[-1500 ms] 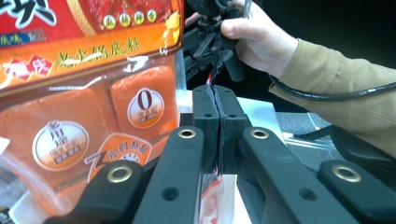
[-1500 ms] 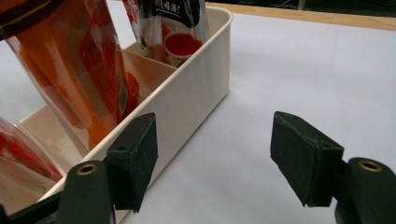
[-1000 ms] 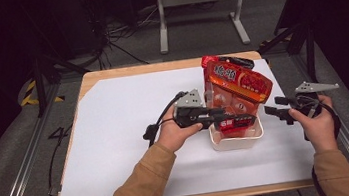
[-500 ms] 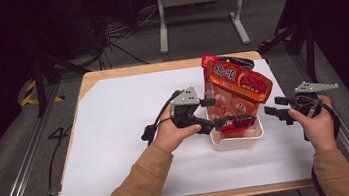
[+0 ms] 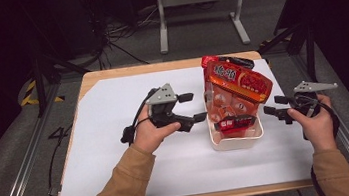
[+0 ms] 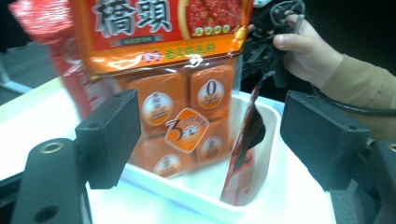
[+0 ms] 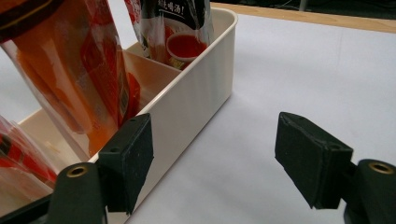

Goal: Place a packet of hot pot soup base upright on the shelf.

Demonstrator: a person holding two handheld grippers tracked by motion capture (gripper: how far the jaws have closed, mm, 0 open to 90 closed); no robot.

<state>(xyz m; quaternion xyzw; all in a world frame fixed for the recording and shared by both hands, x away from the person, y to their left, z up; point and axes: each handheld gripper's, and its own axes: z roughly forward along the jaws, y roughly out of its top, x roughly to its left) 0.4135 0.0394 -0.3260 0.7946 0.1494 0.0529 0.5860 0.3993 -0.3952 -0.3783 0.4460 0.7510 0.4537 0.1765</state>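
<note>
A white bin point(image 5: 236, 142) stands right of the table's middle. A tall orange snack bag point(image 5: 233, 83) leans upright in it, and a small dark red packet point(image 5: 231, 123) lies at its front. My left gripper point(image 5: 192, 107) is just left of the bin. Its jaws have just been opening and stand open, nothing between them. In the left gripper view point(image 6: 215, 140) the bag point(image 6: 182, 93), the packet point(image 6: 245, 149) and the bin point(image 6: 187, 186) lie ahead. My right gripper point(image 5: 275, 105) is open just right of the bin and has widened slightly. Its own view point(image 7: 219, 161) faces the bin wall point(image 7: 191, 98).
A white sheet point(image 5: 114, 115) covers the wooden table point(image 5: 124, 73), with free room on its left half. A grey metal stand point(image 5: 199, 4) and cables lie on the floor beyond. Dark rails run along both table sides.
The left gripper has let go of the dark red packet in the bin, opened wide and drawn back left and slightly up. The right hand has stayed put.
</note>
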